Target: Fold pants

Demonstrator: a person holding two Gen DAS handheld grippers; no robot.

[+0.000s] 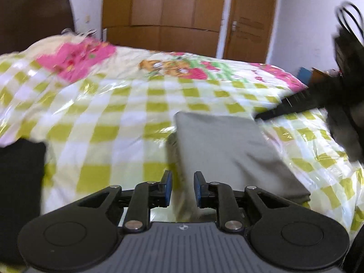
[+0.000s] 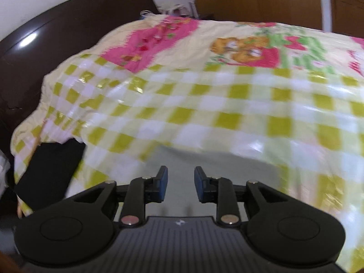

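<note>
Grey pants (image 1: 227,150) lie folded into a compact rectangle on the checkered bed cover (image 1: 109,113). My left gripper (image 1: 182,187) is open just above the pants' near left edge, holding nothing. The right gripper (image 1: 295,107) shows in the left wrist view as a blurred black shape near the pants' far right corner. In the right wrist view the pants (image 2: 218,166) are a blurred grey patch just ahead of my right gripper (image 2: 181,183), which is open and empty above them.
A black folded garment (image 1: 20,182) lies at the bed's left edge; it also shows in the right wrist view (image 2: 50,170). A dark headboard (image 2: 56,34) stands at the left. Wooden wardrobe doors (image 1: 163,11) are behind the bed.
</note>
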